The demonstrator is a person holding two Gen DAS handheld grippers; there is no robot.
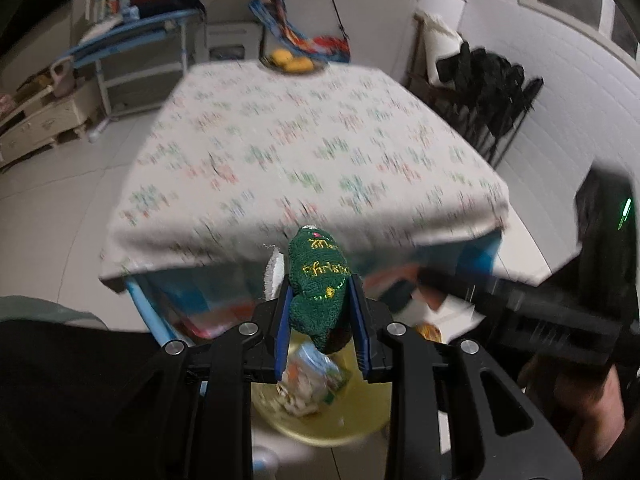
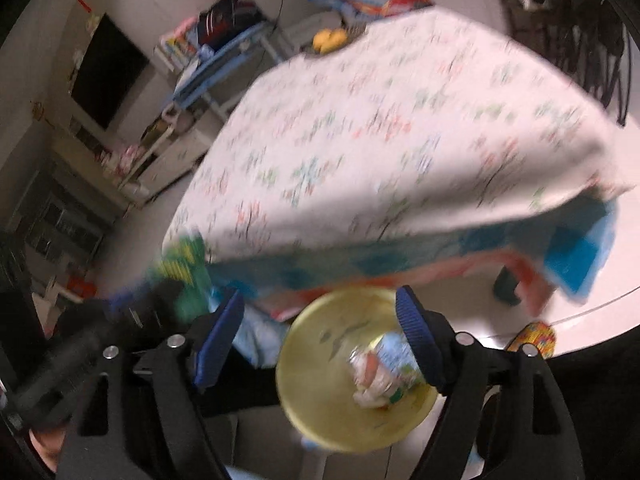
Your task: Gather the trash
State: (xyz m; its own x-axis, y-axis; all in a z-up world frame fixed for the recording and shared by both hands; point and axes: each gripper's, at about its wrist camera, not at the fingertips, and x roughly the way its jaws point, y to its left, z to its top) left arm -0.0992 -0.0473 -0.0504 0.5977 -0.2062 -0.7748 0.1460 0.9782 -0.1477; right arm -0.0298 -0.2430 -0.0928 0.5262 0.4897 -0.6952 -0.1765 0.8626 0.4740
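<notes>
My left gripper is shut on a green knitted sock with gold lettering and holds it above a yellow bin on the floor. The bin holds a crumpled snack wrapper. In the right wrist view the same yellow bin sits below my right gripper, which is open and empty, with the wrapper inside the bin. The left gripper's black body shows blurred at the left of that view.
A table with a flower-patterned cloth stands just beyond the bin, with a bowl of yellow fruit at its far edge. A blue shelf stands at the back left, a dark rack at the right. The floor is white tile.
</notes>
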